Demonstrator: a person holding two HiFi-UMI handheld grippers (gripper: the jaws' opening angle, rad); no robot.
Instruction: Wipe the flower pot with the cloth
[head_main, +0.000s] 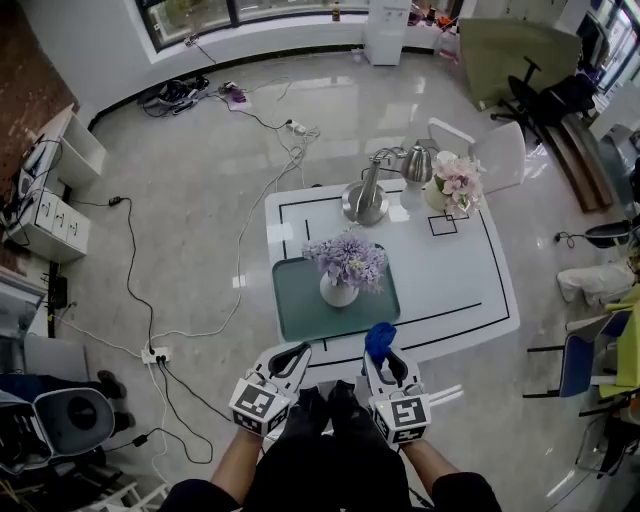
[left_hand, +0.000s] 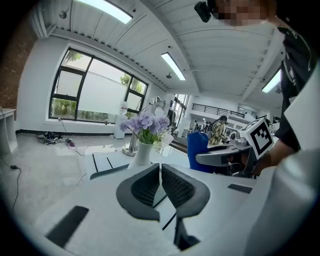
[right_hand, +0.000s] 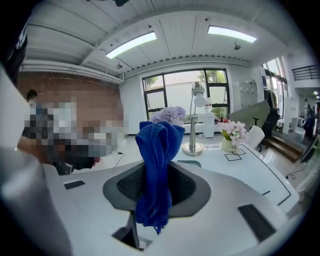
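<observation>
A white flower pot (head_main: 338, 291) with purple flowers (head_main: 347, 259) stands on a green mat (head_main: 300, 310) on the white table (head_main: 470, 280). The pot (left_hand: 142, 153) also shows ahead in the left gripper view; in the right gripper view only the purple flowers (right_hand: 170, 113) peek above the cloth. My right gripper (head_main: 383, 352) is shut on a blue cloth (head_main: 379, 339), (right_hand: 156, 170) just off the table's near edge. To its left my left gripper (head_main: 293, 356), (left_hand: 160, 176) is shut with nothing in it.
A silver lamp (head_main: 366, 200), a kettle (head_main: 418, 160) and a pot of pink flowers (head_main: 455, 183) stand at the table's far side. A white chair (head_main: 497, 152) sits beyond. Cables and a power strip (head_main: 155, 353) lie on the floor at the left.
</observation>
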